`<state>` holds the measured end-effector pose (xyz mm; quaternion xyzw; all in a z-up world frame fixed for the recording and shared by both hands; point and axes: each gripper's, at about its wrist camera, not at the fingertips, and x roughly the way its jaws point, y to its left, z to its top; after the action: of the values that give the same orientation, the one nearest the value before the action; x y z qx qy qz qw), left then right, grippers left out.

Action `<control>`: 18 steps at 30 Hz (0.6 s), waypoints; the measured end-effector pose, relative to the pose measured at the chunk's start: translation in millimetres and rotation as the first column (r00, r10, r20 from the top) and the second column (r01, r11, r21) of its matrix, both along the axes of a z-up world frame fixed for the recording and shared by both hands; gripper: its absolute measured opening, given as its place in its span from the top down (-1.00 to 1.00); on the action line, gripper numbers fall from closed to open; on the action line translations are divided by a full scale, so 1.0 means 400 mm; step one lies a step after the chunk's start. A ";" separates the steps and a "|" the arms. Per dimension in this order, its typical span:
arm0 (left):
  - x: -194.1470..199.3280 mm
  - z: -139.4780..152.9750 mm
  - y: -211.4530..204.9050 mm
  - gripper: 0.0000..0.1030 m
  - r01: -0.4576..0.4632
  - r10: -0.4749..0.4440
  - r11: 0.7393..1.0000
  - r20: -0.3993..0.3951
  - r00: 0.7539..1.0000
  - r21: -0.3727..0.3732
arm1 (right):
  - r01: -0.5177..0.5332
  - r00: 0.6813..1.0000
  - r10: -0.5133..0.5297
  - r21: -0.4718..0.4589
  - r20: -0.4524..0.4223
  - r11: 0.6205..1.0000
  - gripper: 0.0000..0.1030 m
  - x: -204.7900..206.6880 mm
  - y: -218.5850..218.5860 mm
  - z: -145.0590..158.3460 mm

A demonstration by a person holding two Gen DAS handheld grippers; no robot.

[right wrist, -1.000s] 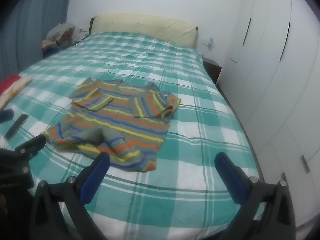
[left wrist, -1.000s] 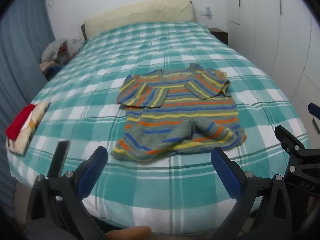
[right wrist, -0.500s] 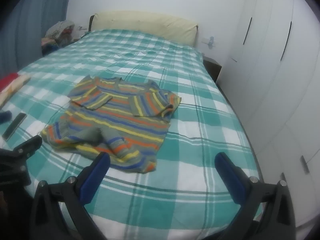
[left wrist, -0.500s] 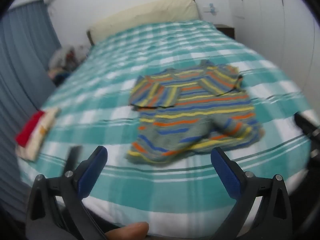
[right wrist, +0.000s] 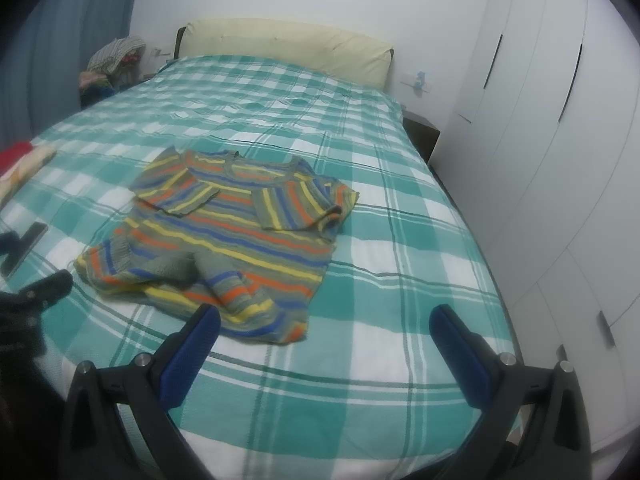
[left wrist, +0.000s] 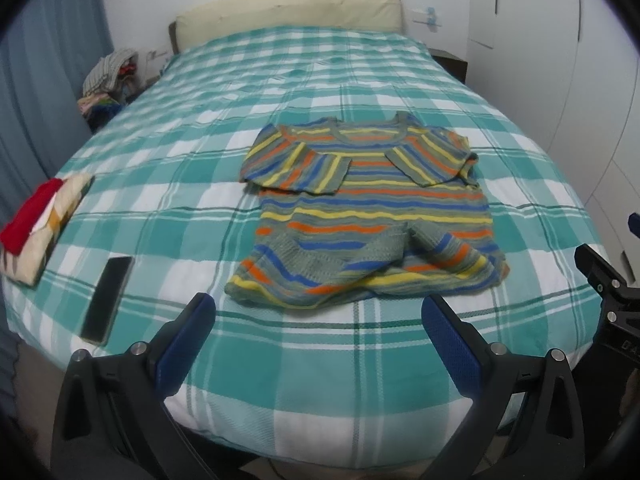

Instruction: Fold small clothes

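A small striped knit sweater (left wrist: pixel 368 208) in grey, yellow, orange and blue lies flat on the green checked bed (left wrist: pixel 208 128), both sleeves folded in over the chest and its hem rumpled. It also shows in the right wrist view (right wrist: pixel 224 240). My left gripper (left wrist: pixel 320 344) is open and empty, hovering over the bed's near edge just short of the hem. My right gripper (right wrist: pixel 324 348) is open and empty, near the hem's right corner. Each gripper's black frame shows at the other view's edge.
A folded red and cream garment (left wrist: pixel 36 220) lies at the bed's left edge with a black phone (left wrist: pixel 106 298) beside it. A pile of clothes (left wrist: pixel 108 80) sits left of the headboard. White wardrobes (right wrist: pixel 560 140) stand close on the right.
The left gripper swung its view about and settled slightly closer to the sweater's hem. The right gripper edged a little nearer. Both stayed open; the sweater has not moved.
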<state>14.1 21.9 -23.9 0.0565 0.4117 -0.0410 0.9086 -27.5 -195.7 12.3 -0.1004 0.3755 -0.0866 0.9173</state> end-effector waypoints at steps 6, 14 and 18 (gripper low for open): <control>-0.007 0.011 -0.002 -0.99 0.016 -0.016 1.000 0.017 1.000 0.018 | 0.002 1.000 -0.002 -0.008 0.006 1.000 -1.00 0.007 0.013 0.002; -0.011 0.013 -0.011 -0.99 0.030 -0.030 1.000 0.011 0.999 0.010 | 0.014 1.000 -0.014 -0.002 0.003 1.000 -1.00 0.002 -0.024 -0.010; -0.011 0.018 -0.004 -0.99 0.023 -0.023 1.000 0.013 1.000 -0.007 | 0.019 1.000 -0.019 -0.008 0.008 1.000 -1.00 -0.001 -0.027 -0.008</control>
<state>9.7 20.3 -16.8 0.0583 0.4051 -0.0523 0.9109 -28.0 -206.4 9.2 -0.0999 0.3723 -0.0973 0.9176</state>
